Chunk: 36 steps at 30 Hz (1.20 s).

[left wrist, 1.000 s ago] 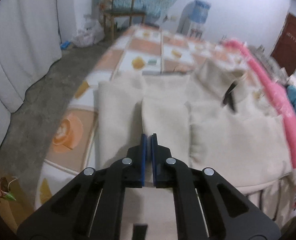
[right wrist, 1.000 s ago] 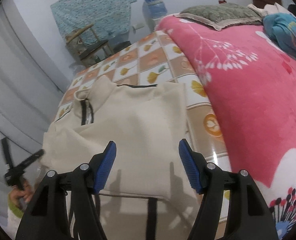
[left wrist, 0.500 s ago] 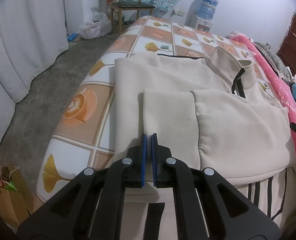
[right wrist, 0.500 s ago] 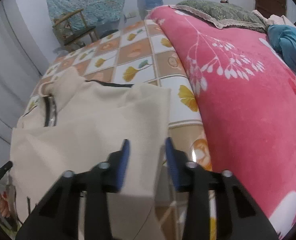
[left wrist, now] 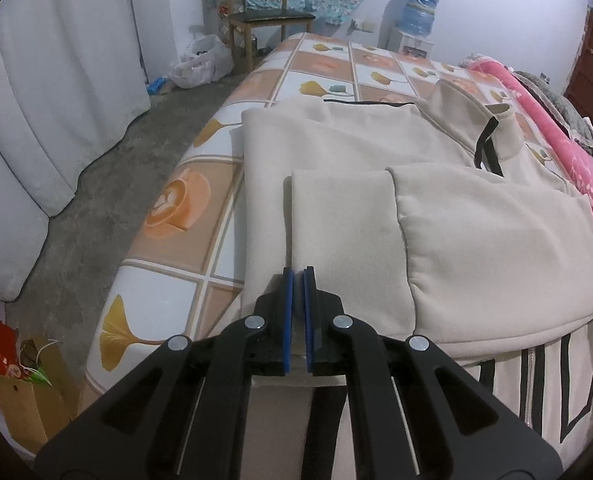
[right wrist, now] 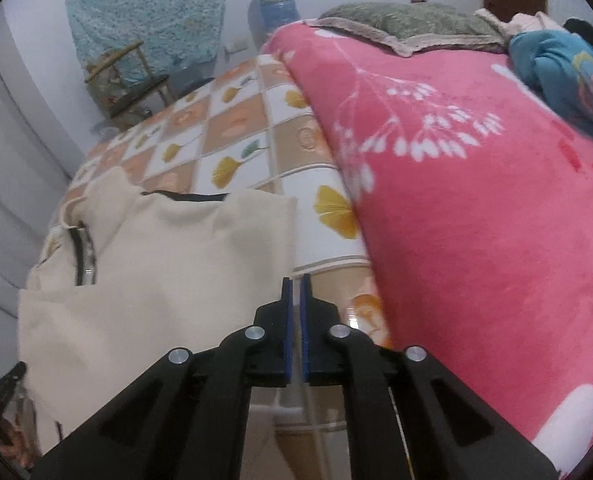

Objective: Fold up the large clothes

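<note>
A large cream zip jacket [left wrist: 456,220] lies spread on the bed with its collar far and its hem hanging over the near edge. A sleeve is folded across its front. My left gripper [left wrist: 298,276] sits at the near end of that folded sleeve, pads shut with cream cloth pinched between them. In the right wrist view the jacket [right wrist: 176,272] fills the left half. My right gripper [right wrist: 296,282] is at its right side edge, jaws closing to a thin slit with the cloth edge running in between the pads.
The bed has a tiled leaf-print sheet [left wrist: 184,208] and a pink blanket [right wrist: 476,220] heaped on its right side. A grey pillow [right wrist: 408,24] and blue clothes [right wrist: 568,76] lie on the blanket. Bare floor, white curtains [left wrist: 56,80], a chair [left wrist: 268,20] and a water dispenser [left wrist: 416,4] are to the left and beyond.
My right gripper's jaws went from wide apart to nearly together while it shifted to the jacket's right edge. My left gripper stayed shut and sank a little toward the bed.
</note>
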Each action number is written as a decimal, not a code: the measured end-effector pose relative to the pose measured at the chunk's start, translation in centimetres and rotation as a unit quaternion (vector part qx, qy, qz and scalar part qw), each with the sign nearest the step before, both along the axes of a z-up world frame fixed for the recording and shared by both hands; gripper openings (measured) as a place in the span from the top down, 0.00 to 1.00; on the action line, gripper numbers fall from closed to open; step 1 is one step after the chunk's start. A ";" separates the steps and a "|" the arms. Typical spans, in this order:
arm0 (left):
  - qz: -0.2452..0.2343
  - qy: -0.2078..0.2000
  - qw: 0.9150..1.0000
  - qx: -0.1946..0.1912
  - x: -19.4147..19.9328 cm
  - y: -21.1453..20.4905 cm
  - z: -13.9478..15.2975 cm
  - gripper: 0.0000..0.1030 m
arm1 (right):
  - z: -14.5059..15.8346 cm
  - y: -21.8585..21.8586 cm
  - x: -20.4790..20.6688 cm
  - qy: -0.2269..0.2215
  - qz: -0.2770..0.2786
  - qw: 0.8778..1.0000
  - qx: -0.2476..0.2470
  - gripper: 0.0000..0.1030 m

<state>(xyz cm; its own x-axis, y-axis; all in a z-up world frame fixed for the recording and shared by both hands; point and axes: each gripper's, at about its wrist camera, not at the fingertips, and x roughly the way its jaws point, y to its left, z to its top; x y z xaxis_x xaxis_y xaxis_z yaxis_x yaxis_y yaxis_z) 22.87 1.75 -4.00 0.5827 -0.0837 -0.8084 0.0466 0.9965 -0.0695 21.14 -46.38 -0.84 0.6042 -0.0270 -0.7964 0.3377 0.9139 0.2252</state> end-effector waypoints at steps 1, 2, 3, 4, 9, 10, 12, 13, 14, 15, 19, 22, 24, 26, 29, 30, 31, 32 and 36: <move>0.001 0.001 1.000 -0.003 0.0 0.0 -0.1 0.95 | 0.0 0.1 0.3 0.000 0.007 1.000 0.008 0.77; 0.002 0.000 1.000 -0.004 0.0 0.1 -0.1 0.95 | -0.1 0.1 0.6 0.000 0.008 1.000 0.013 0.69; 0.002 0.000 1.000 -0.003 0.0 0.0 -0.1 0.95 | -0.2 0.2 0.8 0.003 0.010 1.000 0.014 0.59; 0.002 0.000 1.000 -0.003 0.1 0.1 -0.1 0.95 | -0.6 0.3 1.5 0.014 0.016 1.000 0.012 0.59; 0.002 -0.006 1.000 0.001 -0.1 0.0 -0.2 0.95 | -1.5 0.6 3.0 0.023 0.026 0.999 0.002 0.94; 0.001 -0.007 1.000 0.003 -0.2 0.0 -0.2 0.95 | -1.1 0.7 2.8 0.009 0.023 1.000 0.002 0.95; -0.001 -0.008 1.000 0.005 -0.3 0.0 -0.2 0.95 | -0.2 1.0 2.2 -0.014 0.019 1.000 -0.014 0.95; 0.000 -0.008 1.000 0.005 -0.3 0.0 -0.2 0.95 | 0.1 1.0 2.0 -0.021 0.016 0.999 -0.019 0.95; 0.000 -0.010 1.000 0.005 -0.3 0.0 -0.2 0.95 | 0.0 0.9 2.0 -0.021 0.013 1.000 -0.017 0.95; 0.000 -0.010 1.000 0.007 -0.3 -0.1 -0.2 0.95 | -0.4 0.7 2.1 -0.014 0.011 1.000 -0.018 0.95; -0.003 -0.016 1.000 0.016 -0.4 -0.2 -0.2 0.95 | -2.0 0.2 2.6 0.003 -0.001 1.000 -0.016 0.95; -0.004 -0.018 1.000 0.014 -0.5 0.0 -0.1 0.92 | -1.5 0.2 2.5 0.003 -0.011 1.000 -0.019 0.94; -0.006 -0.015 1.000 0.009 -0.6 0.1 0.1 0.91 | -0.7 0.3 2.0 -0.003 -0.017 1.000 -0.025 0.93; -0.006 -0.021 1.000 0.007 -0.9 0.3 0.7 0.88 | 0.8 0.9 1.2 -0.012 -0.020 0.998 -0.059 0.89; -0.010 -0.043 0.999 0.000 -1.6 0.3 2.0 0.76 | 2.8 2.5 -0.2 -0.031 0.010 0.997 -0.072 0.78; -0.020 -0.049 0.999 -0.002 -1.7 0.2 2.3 0.72 | 3.2 2.9 -0.5 -0.034 0.018 0.997 -0.073 0.70; -0.025 -0.055 0.998 -0.005 -2.0 -0.1 2.6 0.69 | 3.6 4.2 -1.1 -0.036 0.042 0.995 -0.077 0.66; -0.035 -0.061 0.997 -0.010 -2.2 -0.5 3.0 0.66 | 3.8 5.0 -1.5 -0.035 0.056 0.995 -0.081 0.65; -0.069 -0.058 0.996 -0.012 -2.6 -2.5 3.1 0.53 | 3.2 9.5 -3.7 -0.030 0.134 0.988 -0.077 0.57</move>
<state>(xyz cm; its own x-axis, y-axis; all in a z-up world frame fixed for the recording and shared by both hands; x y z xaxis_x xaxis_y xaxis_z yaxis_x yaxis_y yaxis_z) 20.25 -0.72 -0.86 0.6538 -0.1883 -0.7328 0.1930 0.9780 -0.0791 17.49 -36.93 2.36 0.6523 0.0220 -0.7577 0.0694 0.9936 0.0887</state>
